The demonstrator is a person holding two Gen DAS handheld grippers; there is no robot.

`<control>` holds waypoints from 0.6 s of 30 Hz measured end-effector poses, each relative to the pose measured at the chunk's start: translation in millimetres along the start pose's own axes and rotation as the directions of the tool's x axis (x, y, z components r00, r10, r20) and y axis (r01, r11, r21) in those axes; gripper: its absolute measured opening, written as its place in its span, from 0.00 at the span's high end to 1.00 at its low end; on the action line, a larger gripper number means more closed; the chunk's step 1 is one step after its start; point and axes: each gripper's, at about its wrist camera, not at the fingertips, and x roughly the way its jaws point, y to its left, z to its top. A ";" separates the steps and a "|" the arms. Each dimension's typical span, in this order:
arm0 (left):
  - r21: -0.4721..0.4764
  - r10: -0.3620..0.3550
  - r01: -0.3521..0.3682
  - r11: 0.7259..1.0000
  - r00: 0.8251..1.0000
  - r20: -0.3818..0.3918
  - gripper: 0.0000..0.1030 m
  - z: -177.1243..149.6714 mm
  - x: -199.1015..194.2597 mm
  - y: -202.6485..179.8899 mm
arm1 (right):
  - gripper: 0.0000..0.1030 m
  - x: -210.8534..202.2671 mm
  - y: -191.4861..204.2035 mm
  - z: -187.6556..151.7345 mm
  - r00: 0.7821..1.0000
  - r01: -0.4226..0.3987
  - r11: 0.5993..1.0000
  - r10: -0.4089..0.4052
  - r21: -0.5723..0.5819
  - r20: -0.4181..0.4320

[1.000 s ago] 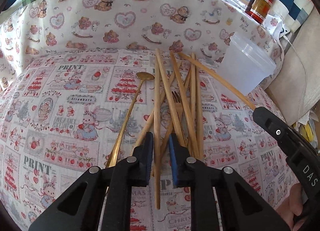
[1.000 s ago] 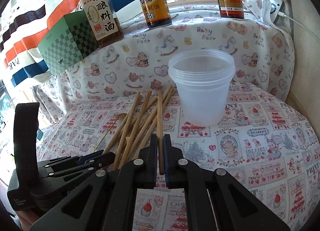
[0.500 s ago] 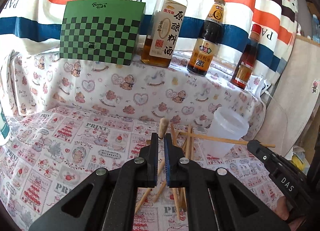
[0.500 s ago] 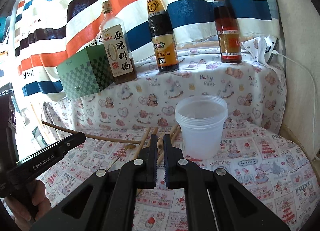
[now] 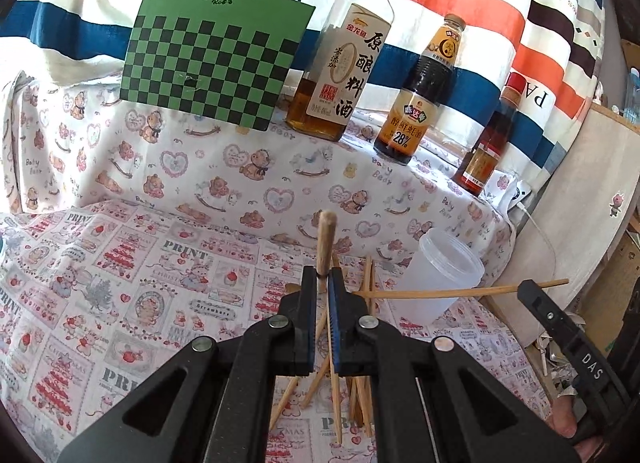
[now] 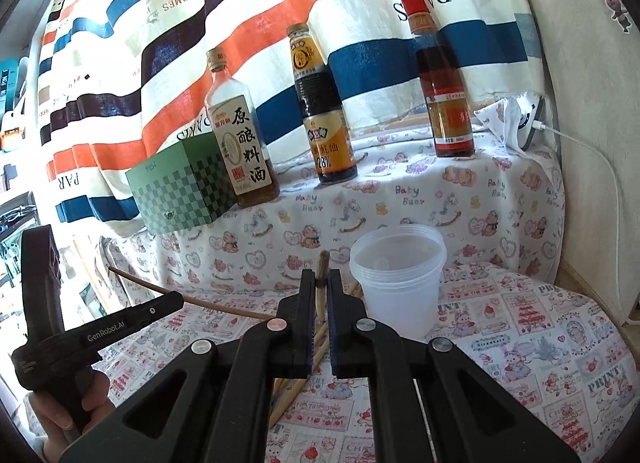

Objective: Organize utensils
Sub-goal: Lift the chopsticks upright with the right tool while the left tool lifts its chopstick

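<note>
My left gripper [image 5: 322, 283] is shut on a wooden chopstick [image 5: 326, 241] that sticks up past the fingertips. My right gripper [image 6: 321, 283] is shut on another wooden chopstick [image 6: 321, 267]; seen from the left wrist view it lies level [image 5: 440, 294] toward the clear plastic cup [image 5: 440, 277]. The cup [image 6: 398, 275] stands upright just right of the right gripper. Several more chopsticks [image 5: 360, 391] lie in a pile on the printed cloth below both grippers. The left gripper's chopstick also shows in the right wrist view [image 6: 200, 299].
On the raised shelf at the back stand a green checkered box [image 5: 212, 59], a cooking-wine bottle [image 5: 344, 63], a dark sauce bottle [image 5: 420, 99] and a red-capped bottle [image 5: 488, 143]. A striped cloth hangs behind. A white cable [image 6: 592, 151] runs down at right.
Both grippers have lifted from the pile, each with one chopstick in its jaws, and now stand higher above the cloth. The views tilted up toward the shelf.
</note>
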 end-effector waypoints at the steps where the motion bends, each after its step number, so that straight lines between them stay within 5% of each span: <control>1: 0.003 0.007 -0.007 1.000 1.000 0.012 0.95 0.3 -1.8 -0.5 | 0.94 -2.9 -0.9 1.4 1.000 0.003 1.000 -0.003 0.007 0.013; 9: 0.078 0.002 -0.007 0.997 0.998 0.060 0.96 1.8 -16.2 -12.6 | 0.94 -15.5 -5.3 9.8 0.998 0.013 1.000 -0.014 0.020 0.059; 18: 0.086 0.026 -0.021 0.996 0.998 -0.055 0.96 -2.4 2.9 -13.4 | 0.94 -14.5 -8.4 12.0 0.997 0.056 0.998 -0.057 0.017 0.048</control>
